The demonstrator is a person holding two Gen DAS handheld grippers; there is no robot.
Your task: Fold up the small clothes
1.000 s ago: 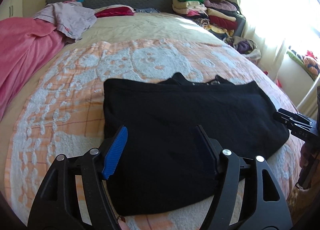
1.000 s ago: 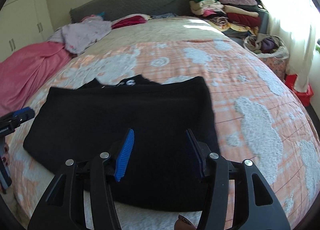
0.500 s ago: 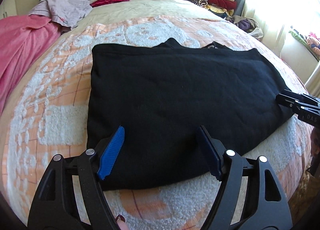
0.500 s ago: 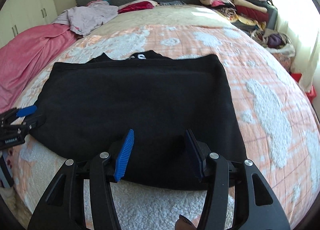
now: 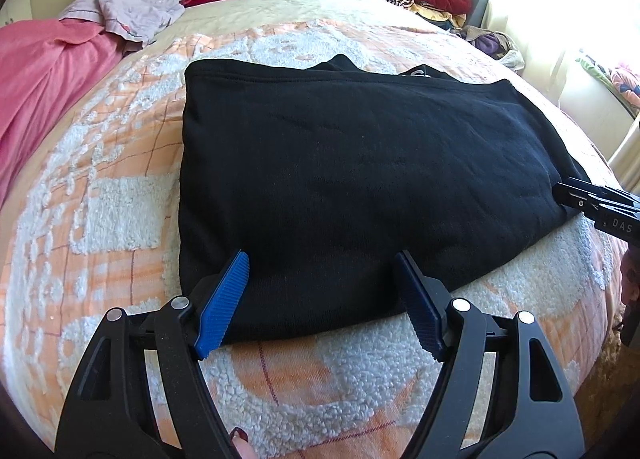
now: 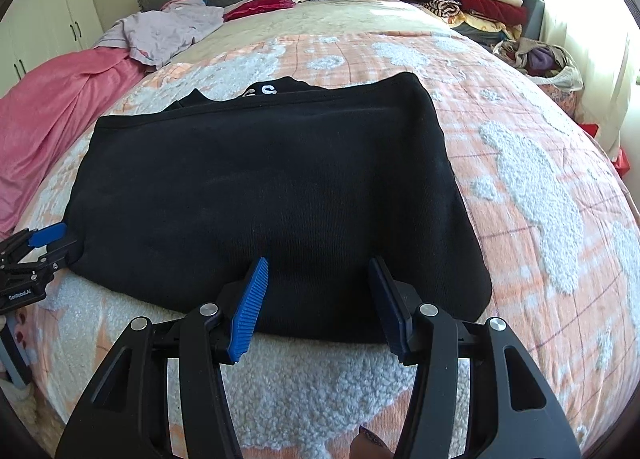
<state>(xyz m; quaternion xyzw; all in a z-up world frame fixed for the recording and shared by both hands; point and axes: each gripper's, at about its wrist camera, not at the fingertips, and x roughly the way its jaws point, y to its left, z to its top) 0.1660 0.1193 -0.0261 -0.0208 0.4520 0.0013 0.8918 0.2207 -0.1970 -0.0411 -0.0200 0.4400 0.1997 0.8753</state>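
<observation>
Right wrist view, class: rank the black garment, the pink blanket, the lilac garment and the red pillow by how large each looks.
1. black garment
2. pink blanket, partly cut off by the frame
3. lilac garment
4. red pillow

The last two lie farther from the camera, so their true sizes stay unsure.

black garment [image 5: 360, 179] on bed [image 5: 120, 199]

White print [image 6: 262, 91] on black garment [image 6: 272, 195] mostly hidden under fold, unreadable.
</observation>
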